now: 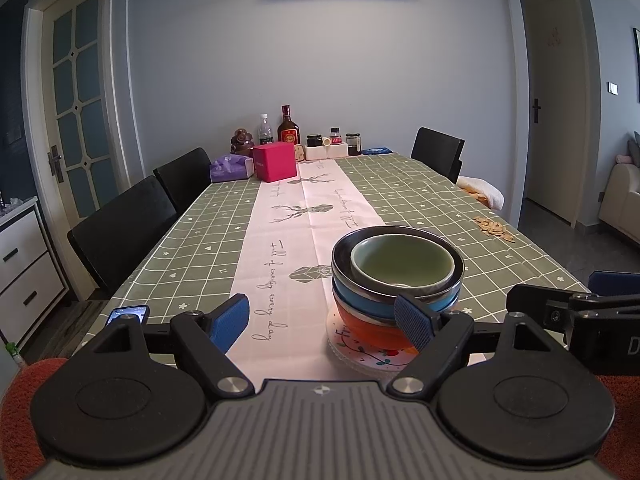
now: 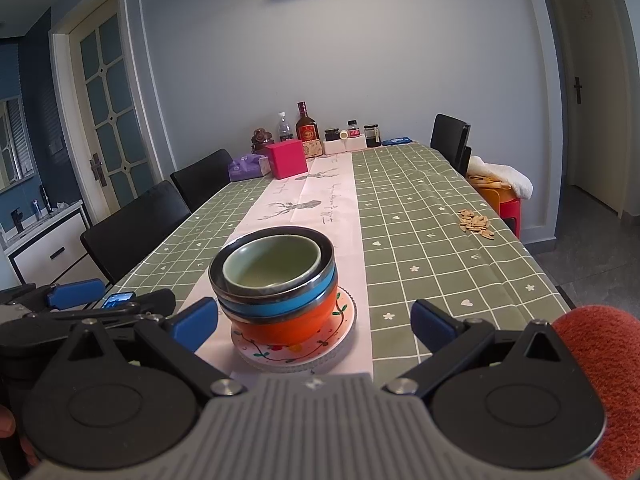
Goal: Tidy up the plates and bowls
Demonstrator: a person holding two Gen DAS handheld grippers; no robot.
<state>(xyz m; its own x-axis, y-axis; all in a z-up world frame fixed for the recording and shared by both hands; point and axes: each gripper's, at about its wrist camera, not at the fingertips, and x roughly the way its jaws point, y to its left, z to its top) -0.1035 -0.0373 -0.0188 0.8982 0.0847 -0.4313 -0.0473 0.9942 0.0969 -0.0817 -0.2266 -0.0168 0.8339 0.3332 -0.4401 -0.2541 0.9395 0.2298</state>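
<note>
Green checked cloth with a pale centre runner covers the surface (image 1: 420, 184). Left wrist view: left claw (image 1: 324, 322) released, fingers spread wide; its right pad overlaps the near side of the bowl stack (image 1: 396, 276), green bowl (image 1: 402, 260) uppermost, seated on a patterned plate (image 1: 360, 354) at the near end. Pink box (image 1: 276, 161) and bottles at the far end.

Right wrist view: right claw (image 2: 316, 326) released, pads either side of the stack, apart from it. Left claw visible at far left.
</note>
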